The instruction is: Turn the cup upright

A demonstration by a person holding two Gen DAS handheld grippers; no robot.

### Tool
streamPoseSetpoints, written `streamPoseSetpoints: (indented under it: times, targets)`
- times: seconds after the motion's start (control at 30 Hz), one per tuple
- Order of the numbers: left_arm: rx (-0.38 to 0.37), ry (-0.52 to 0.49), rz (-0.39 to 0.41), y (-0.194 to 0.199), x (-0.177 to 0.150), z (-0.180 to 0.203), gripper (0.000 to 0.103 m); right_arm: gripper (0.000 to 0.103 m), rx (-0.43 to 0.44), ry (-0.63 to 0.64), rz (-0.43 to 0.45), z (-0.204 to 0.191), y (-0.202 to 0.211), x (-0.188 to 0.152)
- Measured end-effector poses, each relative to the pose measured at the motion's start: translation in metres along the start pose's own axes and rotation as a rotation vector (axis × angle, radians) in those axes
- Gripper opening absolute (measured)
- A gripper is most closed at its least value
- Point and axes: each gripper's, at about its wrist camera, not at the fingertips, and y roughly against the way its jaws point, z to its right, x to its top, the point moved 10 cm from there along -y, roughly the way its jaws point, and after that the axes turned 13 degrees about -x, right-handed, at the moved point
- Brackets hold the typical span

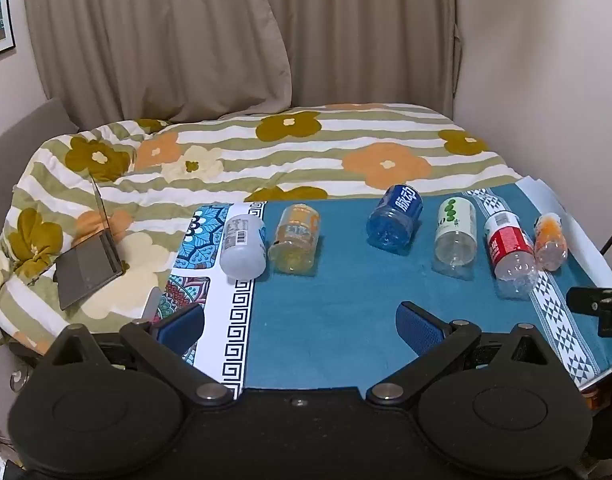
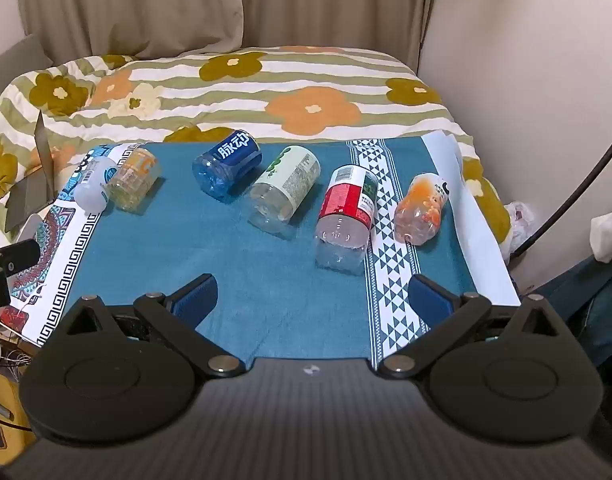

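Note:
Several cut-bottle cups lie on their sides in a row on the blue cloth: a white one, a yellow one, a blue one, a green-dotted white one, a red-labelled one and an orange one. The right wrist view shows the same row: white, yellow, blue, green-dotted, red, orange. My left gripper is open and empty, short of the row. My right gripper is open and empty, short of the red cup.
A flowered quilt covers the bed behind the table. A half-open laptop lies on it at the left. Curtains hang behind and a wall stands at the right. The other gripper's tip shows at the right edge.

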Motion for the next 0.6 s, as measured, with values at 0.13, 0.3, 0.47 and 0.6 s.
streamPoseSetpoints:
  times: [0.13, 0.3, 0.47, 0.6]
  targets:
    - [-0.03, 0.025, 0.019, -0.0009, 0.0025, -0.0011, 0.103, 0.103, 0.0, 0.002, -0.001, -0.0004, -0.0004, -0.0007]
    - [-0.018, 0.006, 0.027, 0.0024, 0.0066, 0.0044, 0.103, 0.103, -0.002, 0.001, -0.005, -0.0009, 0.0, -0.0003]
    - [-0.036, 0.007, 0.023, 0.0011, 0.006, 0.0058, 0.103, 0.103, -0.002, -0.001, -0.007, -0.0014, -0.0023, -0.0048]
    - [-0.048, 0.013, 0.024, 0.0013, 0.0067, 0.0072, 0.103, 0.103, 0.0, -0.002, -0.01, 0.0001, -0.0013, -0.0038]
